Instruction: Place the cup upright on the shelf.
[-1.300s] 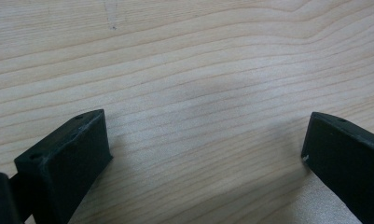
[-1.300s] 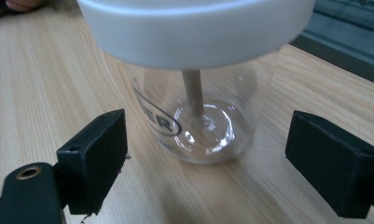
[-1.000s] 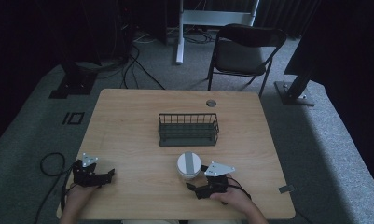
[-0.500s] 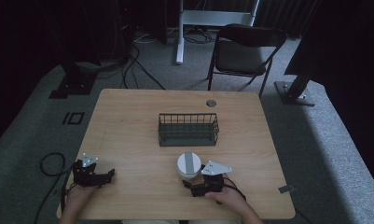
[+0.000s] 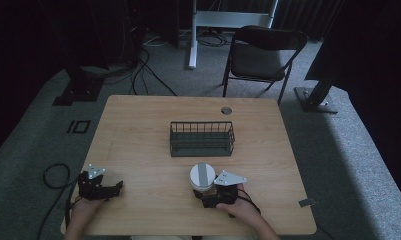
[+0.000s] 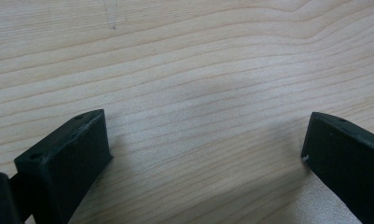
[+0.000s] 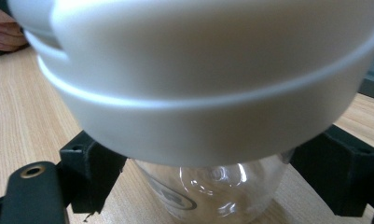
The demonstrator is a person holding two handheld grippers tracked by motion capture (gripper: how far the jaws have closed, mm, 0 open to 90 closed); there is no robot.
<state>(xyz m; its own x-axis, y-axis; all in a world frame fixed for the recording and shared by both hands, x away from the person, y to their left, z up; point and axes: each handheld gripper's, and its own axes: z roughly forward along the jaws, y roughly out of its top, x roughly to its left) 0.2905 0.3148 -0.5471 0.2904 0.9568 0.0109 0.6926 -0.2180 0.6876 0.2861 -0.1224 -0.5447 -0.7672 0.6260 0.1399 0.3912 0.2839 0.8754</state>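
A clear glass jar with a white lid (image 5: 202, 175) stands near the table's front edge, just in front of the wire basket (image 5: 202, 148). My right gripper (image 5: 204, 192) reaches it from the right, a hand behind it. In the right gripper view the lid (image 7: 208, 74) looms close, and the two black jaws sit against either side of the glass body (image 7: 212, 191), shut on it. My left gripper (image 5: 115, 188) rests at the front left of the table, held by a hand. Its jaws (image 6: 205, 154) stand wide apart over bare wood, open and holding nothing.
The dark wire basket stands at mid-table on the wooden table (image 5: 138, 130). A round cable port (image 5: 226, 110) sits near the far edge. A folding chair (image 5: 260, 55) stands beyond the table, with cables on the floor at left (image 5: 53, 175).
My right gripper has slid left up to the jar and stopped with its jaws around the glass. The left gripper has stayed put.
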